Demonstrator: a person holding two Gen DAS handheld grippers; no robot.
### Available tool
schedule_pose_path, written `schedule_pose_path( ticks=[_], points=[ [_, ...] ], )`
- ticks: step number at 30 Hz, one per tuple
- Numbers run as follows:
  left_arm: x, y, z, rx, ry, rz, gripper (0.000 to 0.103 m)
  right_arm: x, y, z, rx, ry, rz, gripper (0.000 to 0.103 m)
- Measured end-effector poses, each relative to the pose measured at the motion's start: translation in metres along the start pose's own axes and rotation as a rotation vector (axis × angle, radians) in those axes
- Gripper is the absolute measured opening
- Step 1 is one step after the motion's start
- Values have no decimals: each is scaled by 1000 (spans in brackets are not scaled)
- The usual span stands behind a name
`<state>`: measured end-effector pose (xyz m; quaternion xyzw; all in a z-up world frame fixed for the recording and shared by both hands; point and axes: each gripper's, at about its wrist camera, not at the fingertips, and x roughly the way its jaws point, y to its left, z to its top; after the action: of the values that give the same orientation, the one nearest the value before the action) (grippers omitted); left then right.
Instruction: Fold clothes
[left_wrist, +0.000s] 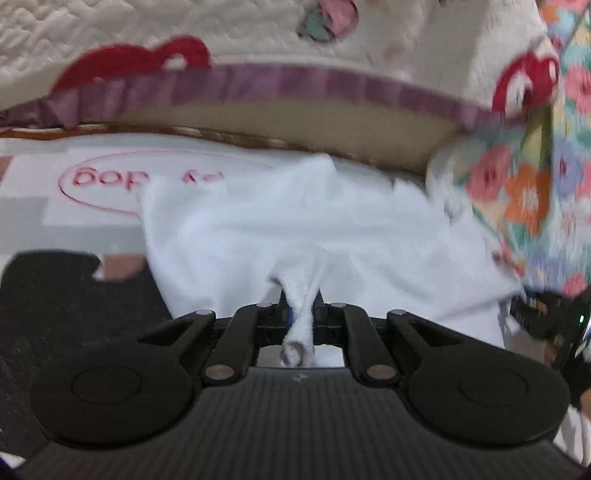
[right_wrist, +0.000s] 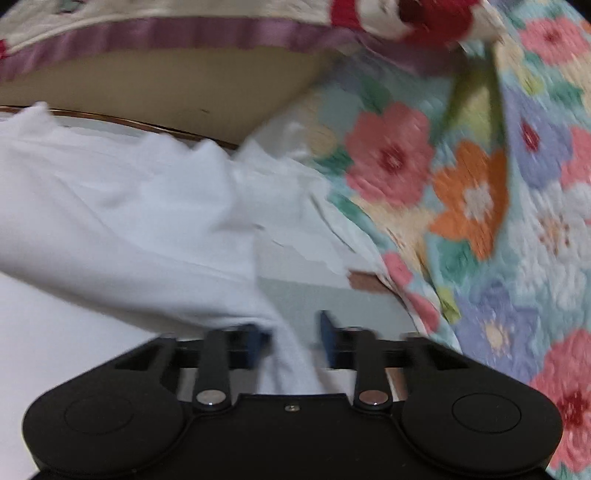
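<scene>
White garment (left_wrist: 332, 229) is the big thing here, some soft white cloth spread loosely over a pale mat (left_wrist: 55, 214) on what looks like the floor, right up against the base of a bed (left_wrist: 295, 129). It's rumpled, with folds running across it in both wrist views, and its right side sits just beside a floral quilt (left_wrist: 532, 192) that hangs down there.

The bed fills the top of both views: cream quilted cover (left_wrist: 184, 29) with red shapes on it, a purple ribbon trim (left_wrist: 277, 83) along the edge, and a tan side panel (right_wrist: 166, 88) under that. The floral quilt is all pink, orange and blue flowers and takes up the whole right part of the right wrist view.

The mat has a red oval outline with some lettering (left_wrist: 110, 177) in it, upside down from here and partly covered by the cloth, so I can't read it properly. A dark patch (left_wrist: 66, 295) sits at lower left.

Left tongs (left_wrist: 301, 314) are pressed together, pinching a bunched-up twist of the white cloth that pokes back toward the camera.

Right tongs (right_wrist: 293, 338) are a bit blurry: the blue pads (right_wrist: 327, 332) stand apart with a fold of the white cloth running between them, and a gap shows by the right pad, so no firm pinch there.
</scene>
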<state>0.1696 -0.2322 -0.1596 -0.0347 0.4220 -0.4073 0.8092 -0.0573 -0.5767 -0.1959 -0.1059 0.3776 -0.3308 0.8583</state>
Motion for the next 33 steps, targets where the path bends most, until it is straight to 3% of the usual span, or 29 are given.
schedule_pose_path(
  ticks=[4,7,10,11,12,15,16,18,24,28,31,33],
  points=[
    [-7,-12,1,58,-24,-23,7,-7,11,3,-44,-25,27,20],
    [-22,-7,9,0,-110,-97,7,-3,-8,7,82,-18,32,19],
    [-36,-2,17,-48,-174,-139,8,4,-57,0,481,-12,106,21],
    [-34,-3,16,-48,-142,-128,9,11,-67,-5,564,12,135,25],
    [-32,-4,15,-48,-108,-117,9,16,-63,-5,501,36,120,35],
    [-18,-8,3,-9,10,-48,8,25,-41,-6,261,83,76,35],
    [-12,-10,-3,10,52,-19,8,25,-40,-6,254,78,71,35],
    [-7,-8,-10,-1,101,-34,9,27,-41,-5,259,79,69,36],
    [-11,-7,-10,-7,86,-49,9,-15,-31,-2,280,30,-45,61],
    [-13,-6,-13,-10,80,-56,9,-47,-32,-1,352,-42,5,61],
    [-10,-9,-12,-7,72,-75,9,-51,-36,22,401,-103,125,61],
    [-8,-12,-12,4,66,-82,9,-36,-34,48,437,-70,217,61]
  ],
)
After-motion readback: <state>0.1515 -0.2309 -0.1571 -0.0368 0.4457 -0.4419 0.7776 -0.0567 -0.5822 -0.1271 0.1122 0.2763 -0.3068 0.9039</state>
